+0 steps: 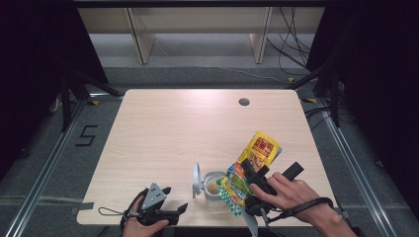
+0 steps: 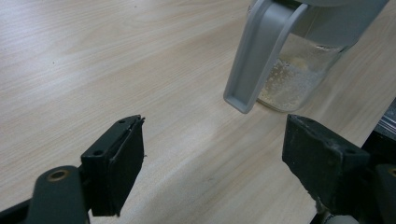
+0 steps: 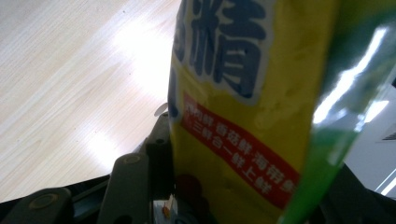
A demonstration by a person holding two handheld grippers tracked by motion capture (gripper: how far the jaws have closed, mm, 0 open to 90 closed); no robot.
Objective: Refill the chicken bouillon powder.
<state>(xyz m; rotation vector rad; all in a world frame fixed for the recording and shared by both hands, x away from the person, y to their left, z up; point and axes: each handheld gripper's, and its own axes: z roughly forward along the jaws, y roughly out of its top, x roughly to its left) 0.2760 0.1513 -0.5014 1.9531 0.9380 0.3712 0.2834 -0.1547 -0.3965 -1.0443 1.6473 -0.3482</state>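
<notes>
A yellow and green snack bag (image 1: pixel 260 149) hangs tilted over the table's front edge, its lower end over a small clear jar (image 1: pixel 213 188). My right gripper (image 1: pixel 254 174) is shut on the bag's middle. In the right gripper view the bag (image 3: pixel 233 93) covers most of the jaws. The jar's grey flip lid (image 1: pixel 196 178) stands open to its left. Pale granules lie in the jar (image 2: pixel 292 79), and the lid (image 2: pixel 257 60) hangs down in front of it. My left gripper (image 1: pixel 175 199) lies at the front left, open (image 2: pixel 215 144) and pointing at the jar with nothing between its jaws.
The light wooden table (image 1: pixel 173 128) has a round cable hole (image 1: pixel 244 102) near its far edge. Wooden furniture legs (image 1: pixel 141 42) stand beyond it. Cables (image 1: pixel 291 49) trail over the floor at the right, and a floor mark (image 1: pixel 86 135) lies at the left.
</notes>
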